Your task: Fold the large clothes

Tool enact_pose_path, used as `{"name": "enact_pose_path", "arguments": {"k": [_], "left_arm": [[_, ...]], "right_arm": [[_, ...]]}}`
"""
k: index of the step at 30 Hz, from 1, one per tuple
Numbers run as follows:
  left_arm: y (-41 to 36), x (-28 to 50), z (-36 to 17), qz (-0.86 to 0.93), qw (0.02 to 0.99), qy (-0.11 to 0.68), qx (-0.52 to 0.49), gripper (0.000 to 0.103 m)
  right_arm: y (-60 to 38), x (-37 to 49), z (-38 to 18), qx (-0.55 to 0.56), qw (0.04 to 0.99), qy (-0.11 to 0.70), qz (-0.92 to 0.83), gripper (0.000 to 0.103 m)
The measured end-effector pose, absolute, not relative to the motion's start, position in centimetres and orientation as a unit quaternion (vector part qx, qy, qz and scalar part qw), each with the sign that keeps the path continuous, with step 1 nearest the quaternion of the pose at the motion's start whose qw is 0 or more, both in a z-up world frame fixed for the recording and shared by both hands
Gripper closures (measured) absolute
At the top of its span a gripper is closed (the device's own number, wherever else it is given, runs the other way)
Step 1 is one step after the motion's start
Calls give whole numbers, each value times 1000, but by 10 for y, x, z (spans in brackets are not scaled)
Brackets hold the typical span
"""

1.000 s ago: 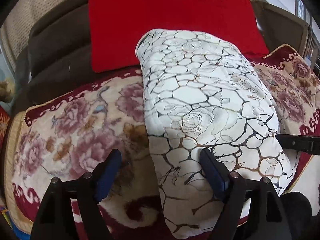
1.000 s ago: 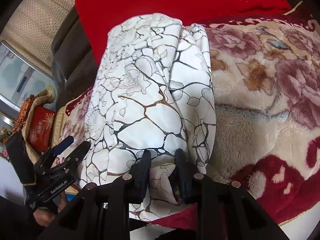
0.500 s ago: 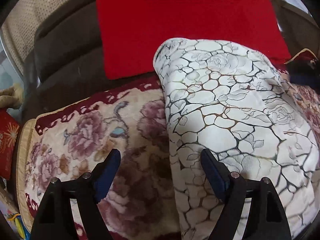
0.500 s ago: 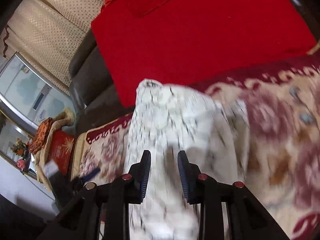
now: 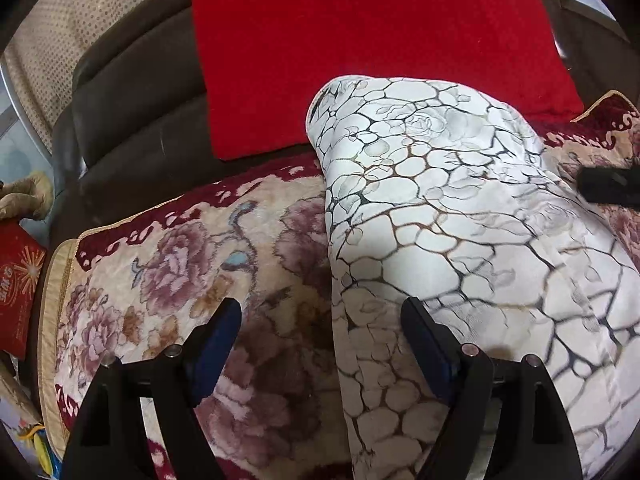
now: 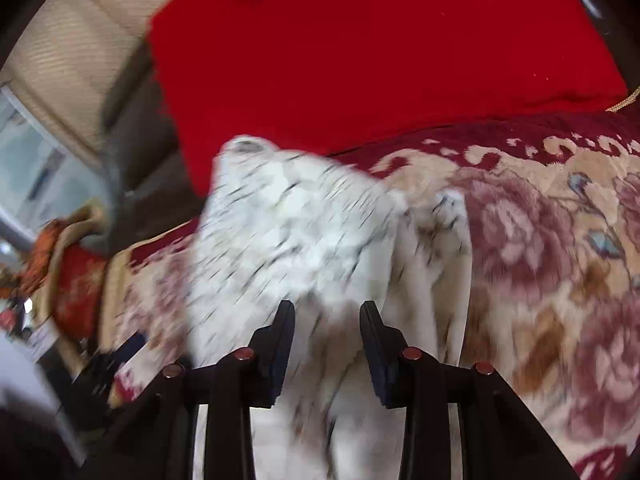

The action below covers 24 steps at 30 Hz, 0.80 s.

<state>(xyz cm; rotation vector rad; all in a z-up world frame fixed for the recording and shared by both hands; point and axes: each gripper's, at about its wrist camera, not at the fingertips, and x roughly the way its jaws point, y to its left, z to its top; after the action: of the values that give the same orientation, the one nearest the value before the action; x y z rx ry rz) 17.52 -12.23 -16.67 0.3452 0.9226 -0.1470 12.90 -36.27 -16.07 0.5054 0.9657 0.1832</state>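
both sets of jaws are standing apart with nothing pinched: the left gripper (image 5: 322, 326) is spread wide, one finger hanging over the garment (image 5: 452, 224) and the other over the blanket (image 5: 168, 264), while the right gripper (image 6: 327, 322) has just been opening, its narrower gap hovering over the cloth without pressing it, though that view is blurred.

the garment, white with a dark cracked pattern, is lying as a long folded strip on the blanket, its far end reaching the red cushion (image 5: 372, 40) and its near end running down past the grippers.

judging by this, a lengthwise fold is already laid and the hands are letting go. the next move is probably calling for a fresh grip on one short end of the strip, each gripper taking a corner, and carrying it over toward the other end while keeping the edges lined up.

counting: one garment, one blanket, one red cushion, one dark sofa (image 5: 132, 96) behind the cushion, two grippers.
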Motion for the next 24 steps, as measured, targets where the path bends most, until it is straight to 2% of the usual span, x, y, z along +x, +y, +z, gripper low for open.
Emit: {"name": "enact_pose_path", "arguments": {"k": [4, 5, 6, 7, 10, 13, 24], "left_arm": [[-118, 159, -159, -70, 881, 438, 163, 21], [-118, 156, -158, -70, 882, 437, 164, 21], [-118, 150, -156, -69, 883, 434, 165, 21], [-118, 145, -154, -69, 885, 431, 166, 21], [-119, 132, -153, -72, 886, 427, 166, 20], [-120, 124, -163, -70, 880, 438, 172, 20], [-107, 102, -153, -67, 888, 425, 161, 20]], "right_arm": [[-341, 84, -148, 226, 859, 444, 121, 64], [-337, 72, -148, 226, 859, 442, 128, 55], [-331, 62, -150, 227, 858, 443, 128, 39], [-328, 57, -156, 227, 856, 447, 129, 36], [-319, 55, -184, 202, 847, 480, 105, 37], [-322, 57, -213, 233, 828, 501, 94, 38], [-309, 31, -171, 217, 853, 466, 86, 39]]}}
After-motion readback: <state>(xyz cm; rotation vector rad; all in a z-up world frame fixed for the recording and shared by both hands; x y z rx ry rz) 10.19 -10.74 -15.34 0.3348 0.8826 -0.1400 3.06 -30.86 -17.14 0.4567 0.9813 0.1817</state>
